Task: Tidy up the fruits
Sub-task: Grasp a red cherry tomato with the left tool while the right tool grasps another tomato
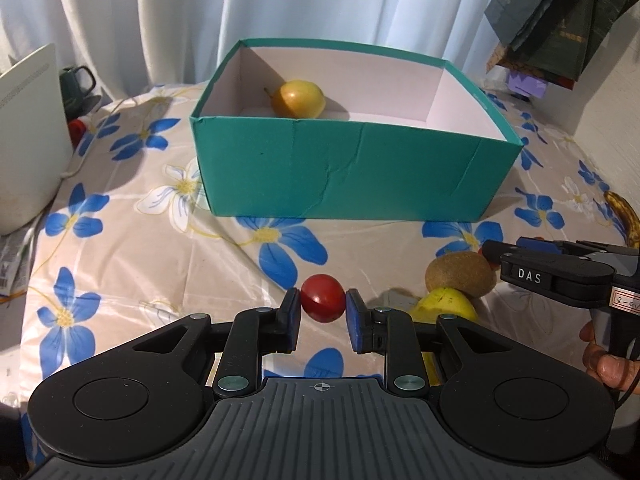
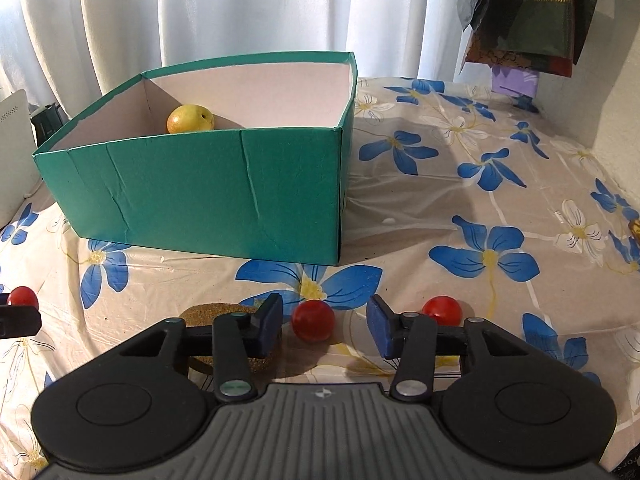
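Over by the table's left edge stand a white appliance [image 1: 28, 140] and a dark mug [image 1: 76, 84], neither part of the job. The teal box [image 1: 352, 168] sits toward the back of the flowered tablecloth [image 1: 132, 264], with one yellow fruit [image 1: 298, 99] already lying in its back left corner.

Nearer the front edge, the left gripper [image 1: 323, 312] has a small red fruit [image 1: 322, 298] nipped between its blue pads [image 1: 294, 320], both of them touching its sides. The hold is only at the fingertips on a smooth round skin, so I'd judge it could squirt out on the way over the box wall.

To the right, a kiwi [image 1: 460, 276] rests against a yellow-green fruit [image 1: 444, 306] that is half hidden behind the left gripper's finger; what it is I cannot tell.

The right gripper [image 2: 326, 322] stands spread around a second red fruit [image 2: 313, 320], which sits closer to its left finger, with clear space on the other side. Closing off-centre like that may knock the fruit away across the slick cloth.

A third red fruit [image 2: 442, 310] lies just beyond the right finger, partly hidden. At the table's right edge a spotted banana [image 1: 624, 220] is cut off by the left camera's frame.
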